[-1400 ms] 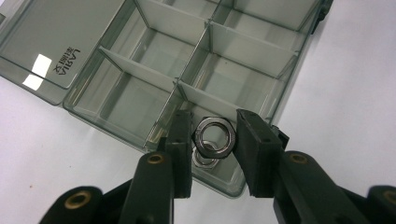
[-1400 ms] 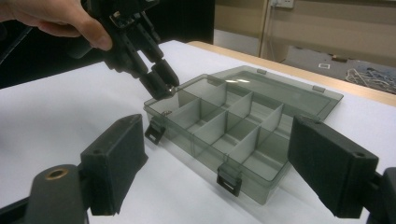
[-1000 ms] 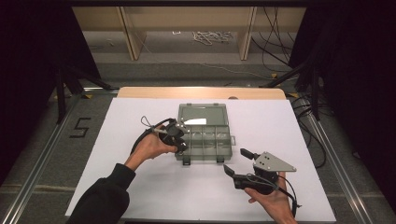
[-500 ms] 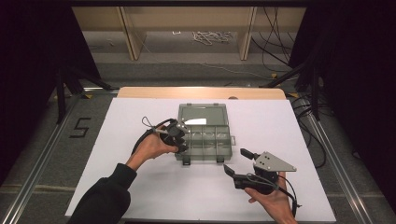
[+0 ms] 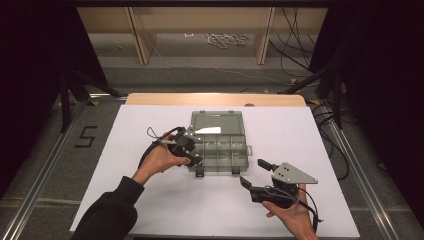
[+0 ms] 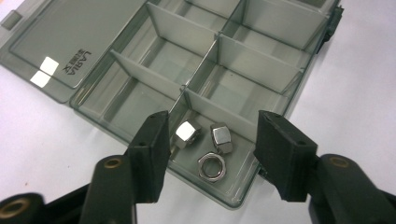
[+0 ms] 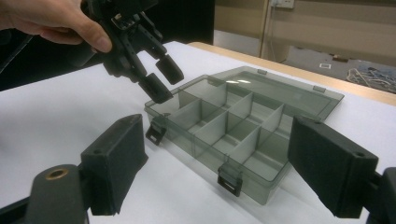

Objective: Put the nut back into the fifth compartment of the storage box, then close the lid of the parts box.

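Your left gripper (image 5: 192,150) hangs over the near left corner of the open organizer box (image 5: 220,150) at mid-bench, its jaws just spread and holding nothing, so that three steel nuts (image 6: 205,147) lie loose in the corner compartment right beneath them, two side by side and one flat nearer you. The lid (image 5: 216,121) lies folded back flat, keeping every compartment reachable. Your right gripper (image 5: 256,174) waits low on the white bench (image 5: 350,210) just right of the box, jaws wide and empty.
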`<state>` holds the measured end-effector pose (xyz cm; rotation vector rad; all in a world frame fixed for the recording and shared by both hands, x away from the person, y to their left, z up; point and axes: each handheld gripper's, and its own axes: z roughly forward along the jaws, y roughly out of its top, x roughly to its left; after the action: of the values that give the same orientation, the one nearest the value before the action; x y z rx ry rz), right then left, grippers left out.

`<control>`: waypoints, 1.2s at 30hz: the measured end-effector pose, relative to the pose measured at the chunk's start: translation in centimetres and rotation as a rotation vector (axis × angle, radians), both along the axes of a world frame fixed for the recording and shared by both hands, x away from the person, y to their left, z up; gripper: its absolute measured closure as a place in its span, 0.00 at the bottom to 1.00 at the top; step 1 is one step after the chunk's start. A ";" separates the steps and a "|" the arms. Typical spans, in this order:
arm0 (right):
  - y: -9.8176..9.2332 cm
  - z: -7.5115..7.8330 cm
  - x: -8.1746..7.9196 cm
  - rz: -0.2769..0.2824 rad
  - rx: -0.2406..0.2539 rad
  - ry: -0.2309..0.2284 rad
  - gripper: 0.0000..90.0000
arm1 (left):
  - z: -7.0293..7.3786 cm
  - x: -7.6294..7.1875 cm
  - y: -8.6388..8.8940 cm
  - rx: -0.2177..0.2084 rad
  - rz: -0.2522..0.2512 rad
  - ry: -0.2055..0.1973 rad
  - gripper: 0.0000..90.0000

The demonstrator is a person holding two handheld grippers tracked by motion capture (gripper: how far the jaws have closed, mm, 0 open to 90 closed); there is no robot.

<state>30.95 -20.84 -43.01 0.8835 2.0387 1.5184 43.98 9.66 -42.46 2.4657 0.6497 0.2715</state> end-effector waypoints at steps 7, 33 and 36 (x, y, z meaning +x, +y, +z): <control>-0.1 0.1 -0.2 -0.008 -0.006 0.026 0.22 | -0.1 -0.3 0.9 -0.076 0.087 -0.036 0.40; -0.1 0.0 -0.1 -0.002 -0.012 0.028 0.22 | -3.3 0.1 3.3 -0.237 0.313 0.039 0.41; 0.0 -0.1 0.0 0.009 0.012 0.032 0.22 | -3.4 0.2 3.2 -0.241 0.316 0.046 0.43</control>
<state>30.94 -20.83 -43.07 0.9104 2.0603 1.5325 44.16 12.86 -45.82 2.1407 1.0305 0.2418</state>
